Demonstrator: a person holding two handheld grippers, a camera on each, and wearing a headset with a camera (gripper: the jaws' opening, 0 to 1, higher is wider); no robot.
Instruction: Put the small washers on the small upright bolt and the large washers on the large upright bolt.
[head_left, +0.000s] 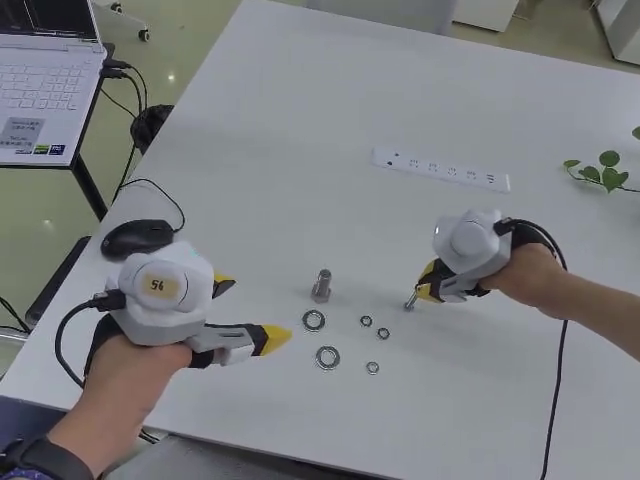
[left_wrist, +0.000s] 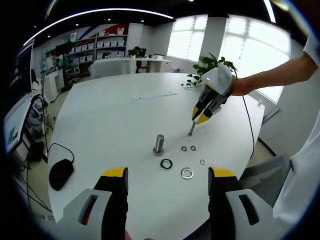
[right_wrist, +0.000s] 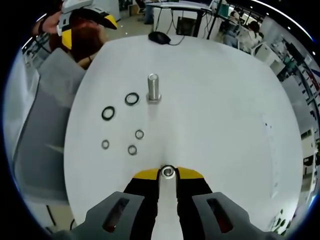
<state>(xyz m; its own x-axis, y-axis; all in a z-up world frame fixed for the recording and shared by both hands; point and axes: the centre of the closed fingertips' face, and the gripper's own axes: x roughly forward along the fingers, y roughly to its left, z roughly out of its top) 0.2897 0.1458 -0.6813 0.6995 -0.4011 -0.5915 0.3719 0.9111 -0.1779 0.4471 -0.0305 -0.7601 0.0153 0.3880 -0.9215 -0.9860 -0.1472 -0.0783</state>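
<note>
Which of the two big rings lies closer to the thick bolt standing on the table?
The big ring right beside the foot of the thick bolt; the other big ring lies clearly farther from it.

Head view high, downward; gripper views low, opposed, both toward large bolt (left_wrist: 159, 144)

The left tongs (left_wrist: 168, 174) rise from the bottom edge, jaws spread wide with nothing between them. On the white tabletop (left_wrist: 110, 120) beyond stands the large bolt (left_wrist: 159, 144), upright. Two large washers (left_wrist: 166, 163) lie flat just in front of it, and three small washers (left_wrist: 193, 148) lie to their right. The right tongs (left_wrist: 200, 117) grip the small bolt (left_wrist: 191, 129), its lower end at the tabletop. A black mouse (left_wrist: 61, 172) sits far left.
</note>
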